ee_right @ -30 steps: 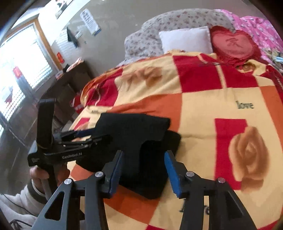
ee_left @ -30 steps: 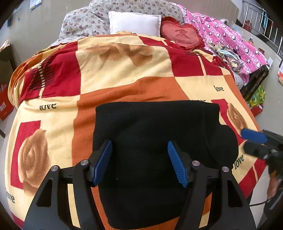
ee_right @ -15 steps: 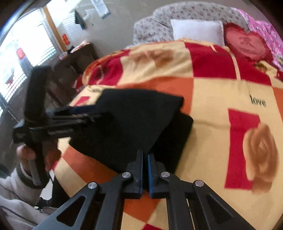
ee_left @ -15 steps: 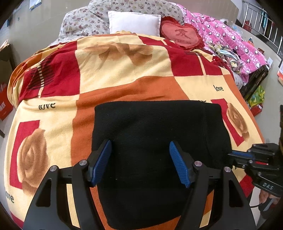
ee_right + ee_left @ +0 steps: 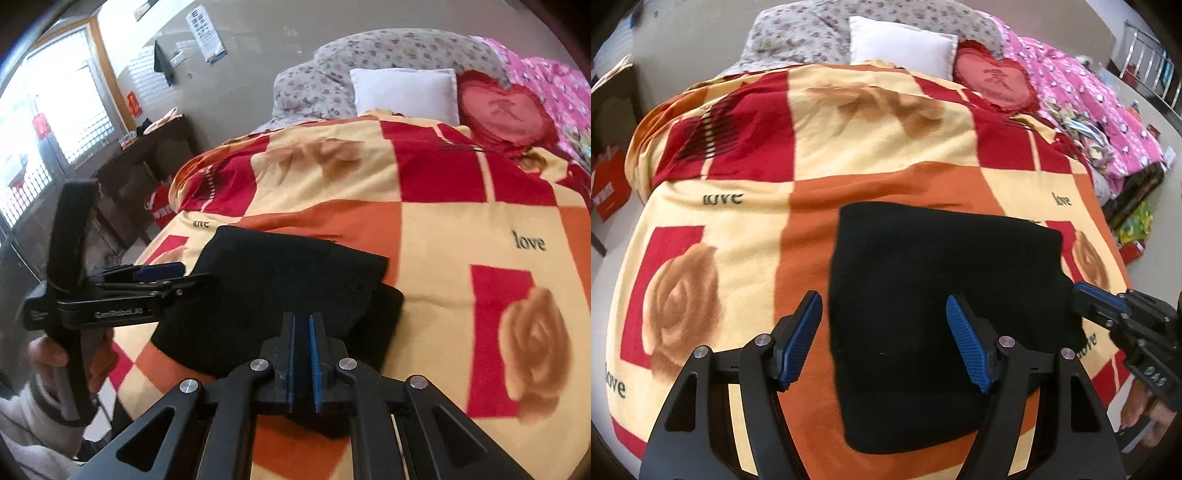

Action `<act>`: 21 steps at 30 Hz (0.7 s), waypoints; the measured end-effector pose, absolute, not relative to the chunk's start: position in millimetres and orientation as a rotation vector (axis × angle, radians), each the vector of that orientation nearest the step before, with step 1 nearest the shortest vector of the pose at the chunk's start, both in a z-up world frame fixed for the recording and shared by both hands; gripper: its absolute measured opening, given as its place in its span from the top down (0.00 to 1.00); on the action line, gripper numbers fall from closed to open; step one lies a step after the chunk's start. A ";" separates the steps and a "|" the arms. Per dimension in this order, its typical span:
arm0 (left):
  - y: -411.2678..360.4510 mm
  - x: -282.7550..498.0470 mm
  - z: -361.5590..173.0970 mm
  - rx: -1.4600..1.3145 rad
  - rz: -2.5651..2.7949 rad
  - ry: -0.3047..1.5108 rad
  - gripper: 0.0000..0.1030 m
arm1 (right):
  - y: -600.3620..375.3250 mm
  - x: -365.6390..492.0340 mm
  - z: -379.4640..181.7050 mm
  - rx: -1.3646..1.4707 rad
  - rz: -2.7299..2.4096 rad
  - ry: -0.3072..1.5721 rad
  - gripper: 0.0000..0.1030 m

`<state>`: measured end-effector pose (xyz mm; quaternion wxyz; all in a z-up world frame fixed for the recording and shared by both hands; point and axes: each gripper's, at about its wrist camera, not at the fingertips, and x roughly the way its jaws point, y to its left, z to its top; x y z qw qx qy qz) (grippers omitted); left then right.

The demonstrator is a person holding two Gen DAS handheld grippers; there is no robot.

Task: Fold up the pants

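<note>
The black pants (image 5: 934,291) lie folded into a rectangle on the patterned blanket (image 5: 849,155); they also show in the right wrist view (image 5: 280,291). My left gripper (image 5: 884,339) is open and empty, its blue pads above the near left part of the pants. My right gripper (image 5: 301,350) is shut with a thin gap between the pads, above the near edge of the pants; I see no cloth between them. It shows in the left wrist view (image 5: 1097,299) at the pants' right edge. The left gripper shows in the right wrist view (image 5: 173,278) by the pants' left edge.
A white pillow (image 5: 901,48), a red heart cushion (image 5: 997,85) and a floral pillow (image 5: 798,40) lie at the bed's head. A pink quilt (image 5: 1100,107) runs along the right side. A dark desk (image 5: 147,155) stands left of the bed under a window.
My right gripper closed from open to shut and lifted slightly at the pants' near edge. My left gripper shifted left, staying open. The pants stay flat.
</note>
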<state>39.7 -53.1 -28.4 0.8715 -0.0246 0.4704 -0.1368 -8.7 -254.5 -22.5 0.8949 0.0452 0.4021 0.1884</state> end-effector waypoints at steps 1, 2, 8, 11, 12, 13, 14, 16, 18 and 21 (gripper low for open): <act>-52.6 41.2 -29.8 -0.055 -0.287 0.988 0.32 | -252.0 -3.5 -26.2 0.076 0.367 0.834 0.93; -52.7 42.9 -30.9 -0.057 -0.288 0.993 0.32 | -250.5 2.5 -30.8 0.057 0.337 0.838 0.93; -58.4 54.8 -39.9 -0.069 -0.300 1.011 0.27 | -260.3 31.0 -48.6 0.080 0.281 0.865 0.93; -60.2 62.8 -44.3 -0.086 -0.307 1.025 0.24 | -264.4 38.3 -49.9 0.103 0.287 0.873 0.93; -60.8 63.9 -44.9 -0.087 -0.306 1.027 0.23 | -265.2 39.7 -48.7 0.104 0.291 0.883 0.93; -61.8 63.9 -44.8 -0.084 -0.306 1.026 0.23 | -264.3 38.4 -46.9 0.101 0.291 0.887 0.93; -61.6 64.3 -44.6 -0.081 -0.305 1.025 0.23 | -264.2 36.3 -44.8 0.100 0.293 0.891 0.92; -61.1 62.6 -43.7 -0.073 -0.305 1.022 0.23 | -266.2 27.0 -38.9 0.121 0.313 0.893 0.91; -57.3 58.7 -41.5 -0.080 -0.313 1.027 0.23 | -273.2 14.6 -33.4 0.147 0.316 0.870 0.86; -48.2 49.6 -36.9 -0.102 -0.323 1.023 0.23 | -289.1 1.5 -35.5 0.187 0.272 0.879 0.52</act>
